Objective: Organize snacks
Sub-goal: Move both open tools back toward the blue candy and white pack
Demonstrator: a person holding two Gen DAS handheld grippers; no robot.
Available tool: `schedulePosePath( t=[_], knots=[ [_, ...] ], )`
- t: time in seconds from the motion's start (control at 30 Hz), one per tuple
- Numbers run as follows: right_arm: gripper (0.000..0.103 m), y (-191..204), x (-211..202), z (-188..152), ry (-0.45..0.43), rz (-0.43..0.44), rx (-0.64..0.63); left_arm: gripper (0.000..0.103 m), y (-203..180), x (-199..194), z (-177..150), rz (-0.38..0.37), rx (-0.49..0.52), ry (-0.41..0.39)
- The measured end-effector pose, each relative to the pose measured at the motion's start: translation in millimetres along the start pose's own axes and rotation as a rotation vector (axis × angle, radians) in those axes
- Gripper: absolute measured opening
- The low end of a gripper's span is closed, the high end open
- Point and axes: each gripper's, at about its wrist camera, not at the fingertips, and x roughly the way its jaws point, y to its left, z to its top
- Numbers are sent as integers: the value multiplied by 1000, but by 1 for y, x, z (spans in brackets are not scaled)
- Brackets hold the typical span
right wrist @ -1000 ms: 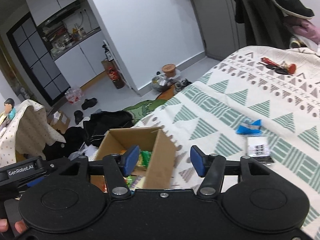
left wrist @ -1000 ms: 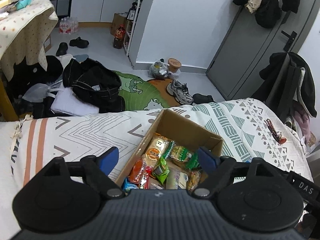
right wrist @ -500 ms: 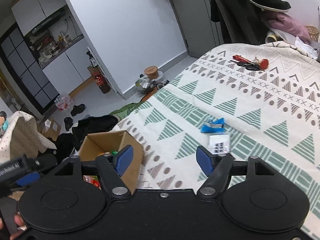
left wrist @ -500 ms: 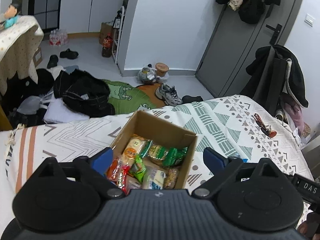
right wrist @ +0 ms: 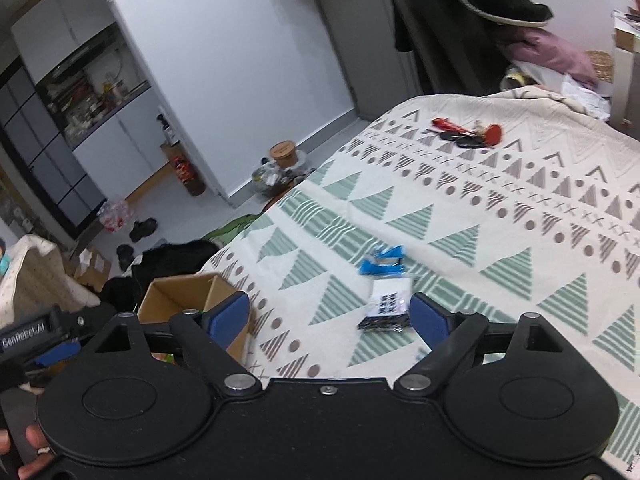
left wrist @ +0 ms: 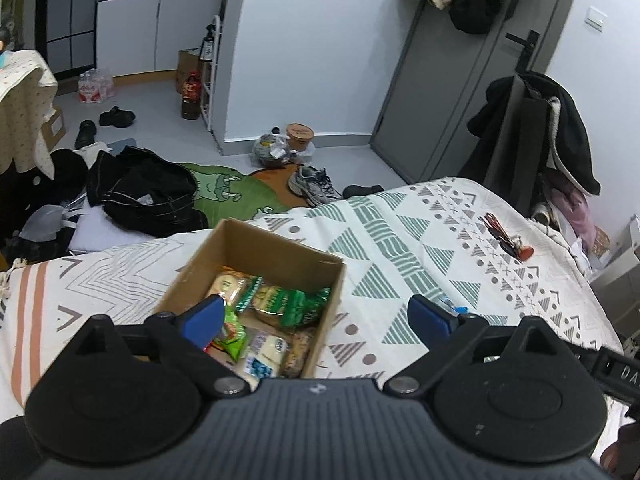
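Observation:
An open cardboard box [left wrist: 256, 248] sits on the patterned bed cover, filled with several snack packets [left wrist: 276, 300]. My left gripper [left wrist: 316, 318] hovers open just above the box's right wall, holding nothing. In the right wrist view the same box [right wrist: 188, 294] lies at the lower left. A blue snack packet [right wrist: 382, 262] and a black-and-white packet [right wrist: 388, 306] lie loose on the cover. My right gripper [right wrist: 330, 316] is open and empty, with the black-and-white packet just inside its right fingertip [right wrist: 430, 318].
Red-handled items [right wrist: 468, 134] lie farther back on the bed cover [right wrist: 460, 208]. Beyond the bed edge the floor holds black clothes [left wrist: 140, 188], a green rug, shoes [left wrist: 314, 184] and bottles. A chair draped with dark coats [left wrist: 536, 132] stands at the right.
Both grippers have swung right across the bed. The box has slid leftward in both views, and the two loose packets now sit close in front of my right gripper.

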Motion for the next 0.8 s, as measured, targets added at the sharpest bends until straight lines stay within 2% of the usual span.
schedulePosePath(
  t=[0.43,0.8],
  knots=[
    [89,-27,14,4,16,-67,57,97,-37,22,-7,-67,82,26],
    [89,-35,46,2,56,-113,59,96,-61,70,-13,-109,115,93]
  ],
)
